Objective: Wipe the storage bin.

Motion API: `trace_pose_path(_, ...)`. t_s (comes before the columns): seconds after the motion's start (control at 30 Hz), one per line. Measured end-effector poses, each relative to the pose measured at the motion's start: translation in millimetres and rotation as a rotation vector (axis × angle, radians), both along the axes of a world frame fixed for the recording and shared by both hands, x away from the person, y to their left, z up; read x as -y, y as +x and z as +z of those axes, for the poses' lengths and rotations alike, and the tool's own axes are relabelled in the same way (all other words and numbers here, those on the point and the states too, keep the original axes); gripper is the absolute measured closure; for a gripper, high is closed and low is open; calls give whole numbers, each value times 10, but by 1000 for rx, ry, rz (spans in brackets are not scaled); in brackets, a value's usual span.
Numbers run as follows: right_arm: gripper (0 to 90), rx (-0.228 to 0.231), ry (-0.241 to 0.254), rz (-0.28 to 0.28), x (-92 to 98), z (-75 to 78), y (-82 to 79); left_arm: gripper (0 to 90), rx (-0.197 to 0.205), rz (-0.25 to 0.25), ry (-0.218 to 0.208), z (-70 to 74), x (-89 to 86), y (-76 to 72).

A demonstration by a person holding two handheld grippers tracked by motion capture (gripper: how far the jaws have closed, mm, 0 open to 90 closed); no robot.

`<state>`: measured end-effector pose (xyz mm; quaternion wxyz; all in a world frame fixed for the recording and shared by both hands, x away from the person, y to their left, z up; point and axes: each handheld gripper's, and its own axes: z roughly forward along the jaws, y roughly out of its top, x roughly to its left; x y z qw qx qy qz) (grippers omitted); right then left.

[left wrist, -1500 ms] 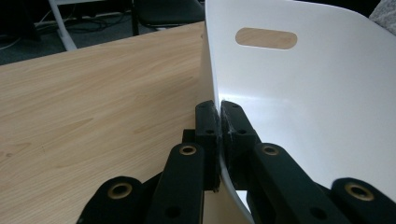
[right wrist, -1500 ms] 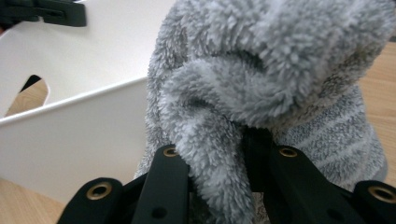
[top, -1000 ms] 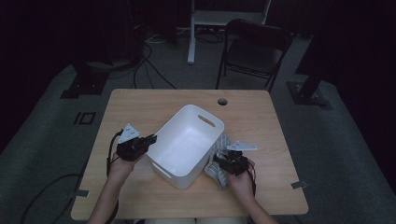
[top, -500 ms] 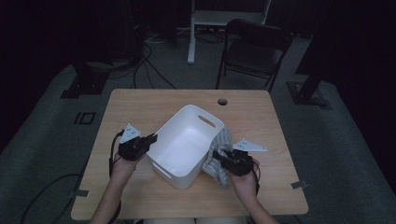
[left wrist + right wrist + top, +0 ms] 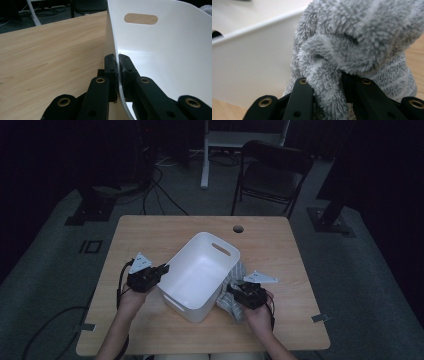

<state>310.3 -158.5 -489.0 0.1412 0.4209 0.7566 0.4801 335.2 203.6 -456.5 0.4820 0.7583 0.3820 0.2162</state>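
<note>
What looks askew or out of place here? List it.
The white bin sits skewed on the table, its corners pointing at the edges, with the left hand-held gripper clamped on its rim. The grey towel is bunched outside against the bin's wall, pinched by the right hand-held gripper. Nothing looks spilled or broken.

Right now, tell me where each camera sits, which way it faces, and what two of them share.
High view: fixed above the person's side, looking forward and down on the wooden table; both forearms enter from the bottom.
Left gripper view: rides the left hand-held gripper, looking along its black jaws, which pinch the wall of the white bin.
Right gripper view: rides the right hand-held gripper, looking along its jaws, shut on a grey fluffy towel.
Shared: the white bin and the table appear in all three.
</note>
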Motion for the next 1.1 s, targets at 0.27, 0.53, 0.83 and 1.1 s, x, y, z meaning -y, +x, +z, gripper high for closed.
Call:
trace_pose_path(0.27, 764, -49, -57, -10, 5, -183, 108, 861, -2, 6, 0, 1, 6, -2)
trace_pose_path(0.53, 763, -91, -82, -26, -12, -340, 178, 860, 4, 20, 10, 4, 20, -10)
trace_pose_path(0.83, 764, 37, 44, 24, 16, 152, -108, 859, 8, 34, 1, -3, 24, -16)
trace_pose_path(1.1, 764, 65, 37, 42, -53, 178, -150, 859, 9, 14, 12, 3, 27, -17)
